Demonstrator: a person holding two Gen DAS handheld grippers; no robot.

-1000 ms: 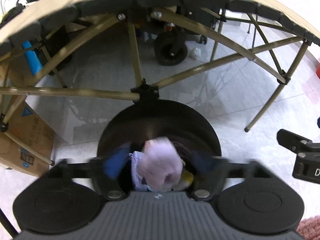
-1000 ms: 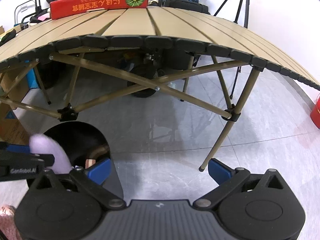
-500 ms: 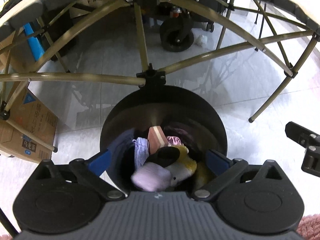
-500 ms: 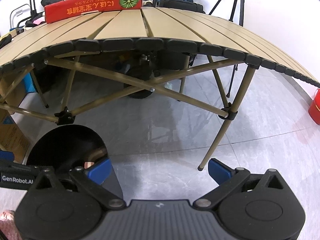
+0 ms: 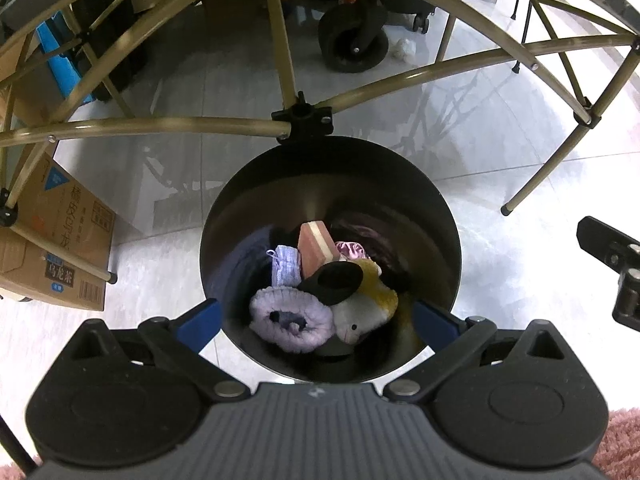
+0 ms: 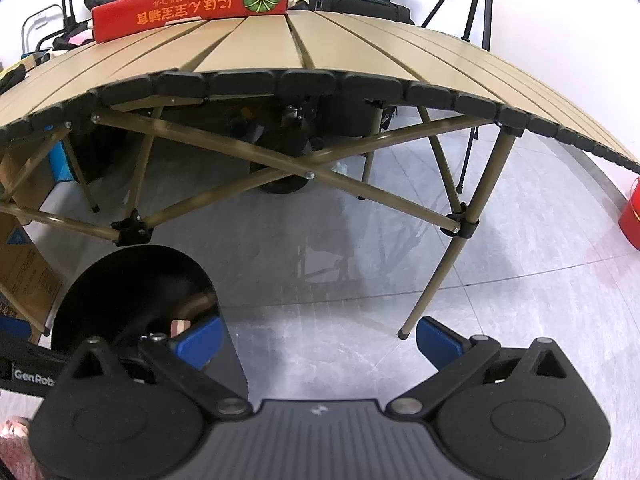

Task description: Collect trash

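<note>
A round black trash bin (image 5: 436,208) stands on the floor right under my left gripper (image 5: 316,318), which hangs open over its mouth with nothing between the fingers. A lilac fuzzy scrunchie (image 5: 290,318) lies on top of the trash inside, beside a yellow-and-white plush item (image 5: 370,306), a pink block (image 5: 316,244) and a lilac knitted piece (image 5: 285,266). In the right wrist view the same bin (image 6: 120,276) sits at lower left. My right gripper (image 6: 318,338) is open and empty above bare floor, right of the bin.
A folding table with tan slats (image 6: 280,44) and crossed legs (image 5: 302,118) stands just beyond the bin. A red carton (image 6: 188,6) lies on it. Cardboard boxes (image 5: 56,240) sit to the left, a wheeled cart (image 5: 354,42) behind, a red container (image 6: 632,216) far right.
The lilac scrunchie left my left gripper and dropped into the bin. The left gripper went from shut to open and tilted further down over the bin. The right gripper rose slightly.
</note>
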